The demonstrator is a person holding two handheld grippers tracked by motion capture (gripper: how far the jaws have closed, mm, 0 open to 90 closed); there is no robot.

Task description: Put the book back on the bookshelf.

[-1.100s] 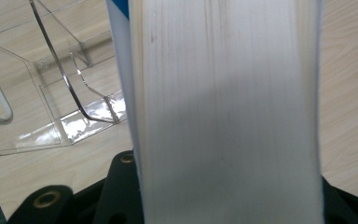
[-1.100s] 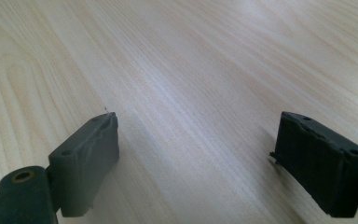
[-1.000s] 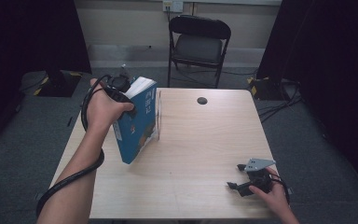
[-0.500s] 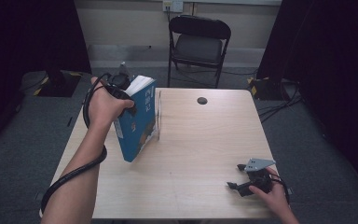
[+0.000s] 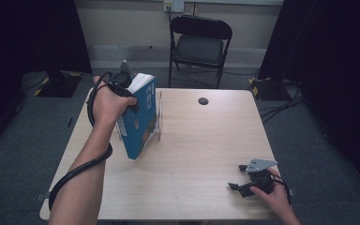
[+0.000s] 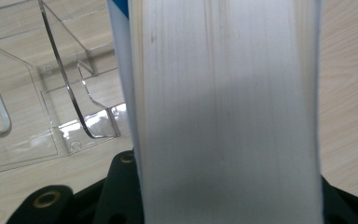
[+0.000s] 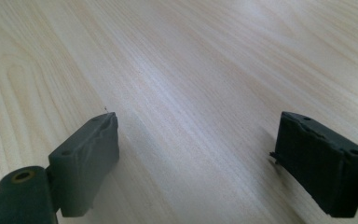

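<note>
At the upper left of the high view, the left gripper (image 5: pixel 130 96) is pinching a thick blue book (image 5: pixel 139 119), with the person's left hand (image 5: pixel 107 102) wrapped around it. In the left gripper view, the book's white page edges (image 6: pixel 223 112) are sitting right between the two black jaws, and the jaws are pressing on both sides of it. The book is tilting, with its lower corner down near the wooden table (image 5: pixel 201 140). I cannot quite tell if that corner is touching the wood. Just beside the book, a clear plastic stand (image 5: pixel 158 119) is sitting on the table, and in the left gripper view it is lying at the left of the frame (image 6: pixel 51 102).

At the lower right of the high view, the right gripper (image 5: pixel 238 178) is resting low over the table in the person's right hand (image 5: pixel 274 197). In the right gripper view its jaws are spread wide apart with bare wood between them.

A small dark round spot (image 5: pixel 203 101) is sitting near the table's far edge. Behind it a black folding chair (image 5: pixel 199 44) is standing.
</note>
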